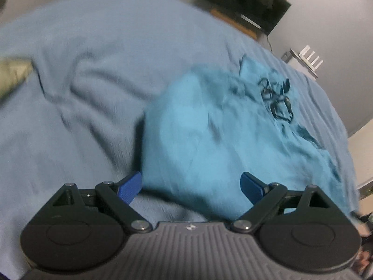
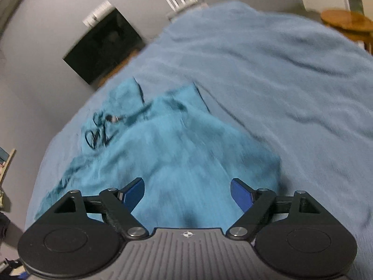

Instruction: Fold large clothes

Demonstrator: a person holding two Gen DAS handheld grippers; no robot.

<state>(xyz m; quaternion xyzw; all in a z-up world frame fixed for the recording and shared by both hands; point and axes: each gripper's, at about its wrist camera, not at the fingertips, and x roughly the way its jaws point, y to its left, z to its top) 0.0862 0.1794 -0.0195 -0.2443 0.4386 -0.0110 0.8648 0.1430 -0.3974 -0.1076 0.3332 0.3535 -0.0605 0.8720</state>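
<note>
Both tongs, left tongs and right tongs, gape wide and empty above the turquoise garment on the bed; next, pinch matching hem corners squarely.

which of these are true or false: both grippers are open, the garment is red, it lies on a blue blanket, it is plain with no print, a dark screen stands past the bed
1. Both grippers are open. True: the left gripper and the right gripper each show blue fingers spread apart with nothing pinched.
2. The garment is red. False: the garment is turquoise.
3. It lies on a blue blanket. True: the grey-blue blanket covers the bed under it.
4. It is plain with no print. False: a black scribbled print marks the cloth.
5. A dark screen stands past the bed. True: the dark screen stands against the wall beyond the bed.
</note>
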